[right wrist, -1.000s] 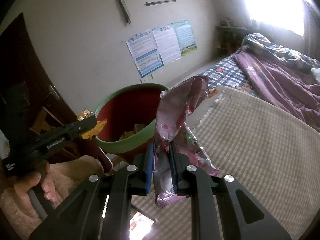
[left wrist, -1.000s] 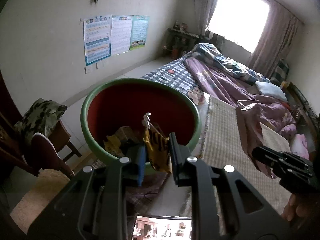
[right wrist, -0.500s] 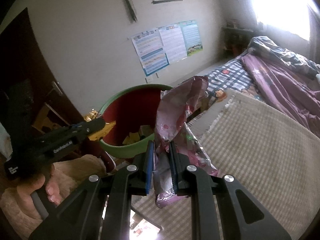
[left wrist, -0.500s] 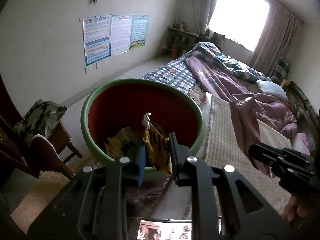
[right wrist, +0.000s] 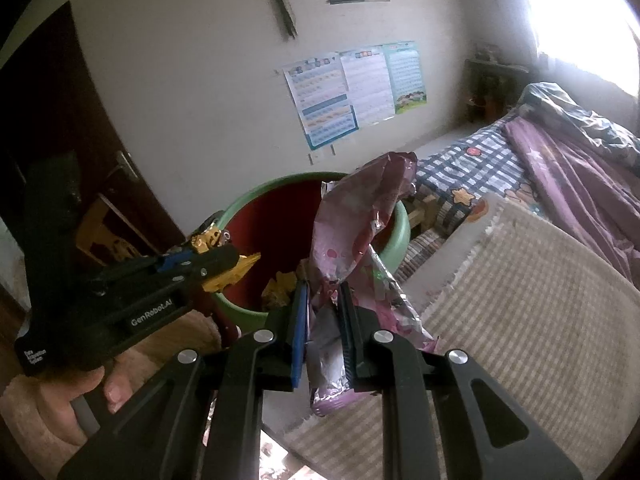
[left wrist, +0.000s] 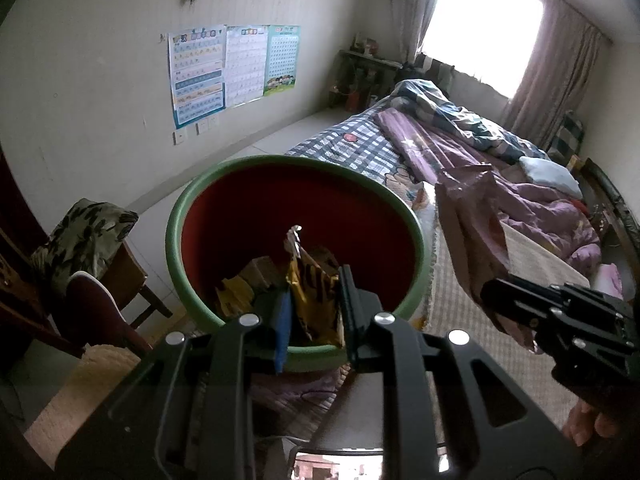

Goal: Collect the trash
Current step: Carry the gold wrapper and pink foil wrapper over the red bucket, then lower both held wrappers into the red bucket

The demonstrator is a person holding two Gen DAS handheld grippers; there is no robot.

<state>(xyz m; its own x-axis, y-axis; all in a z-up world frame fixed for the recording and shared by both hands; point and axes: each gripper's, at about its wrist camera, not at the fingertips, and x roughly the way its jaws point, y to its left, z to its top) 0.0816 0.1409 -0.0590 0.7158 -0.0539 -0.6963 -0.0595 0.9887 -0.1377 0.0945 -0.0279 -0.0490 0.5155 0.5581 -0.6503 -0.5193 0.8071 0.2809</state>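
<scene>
Two wrappers held at the bin

Two grippers, each clamped on a piece of trash, sit close to the green-rimmed bin [left wrist: 296, 168], which serves as the landmark.

Beyond the bin, to its right in the left wrist view, lies the bed [left wrist: 472, 152] with its purple and checked covers; a beige ribbed mat [right wrist: 520, 300] spreads across its near end, right beside the bin. On the wall behind the bin hang three posters [left wrist: 232, 68]. Left of the bin stands a wooden chair [left wrist: 132, 276] with a patterned cushion.

The bin is red inside and already holds yellow and tan scraps [left wrist: 244, 288] at the bottom.

The left gripper [left wrist: 312, 300] hangs over the bin's near rim, its jaws closed on a yellow-and-black wrapper [left wrist: 316, 292] that stands up above the opening.

The right gripper [right wrist: 324, 320] is just right of the bin, outside its rim, gripping a crumpled pink foil bag [right wrist: 360, 232] whose top rises in front of the bin's far edge.
</scene>
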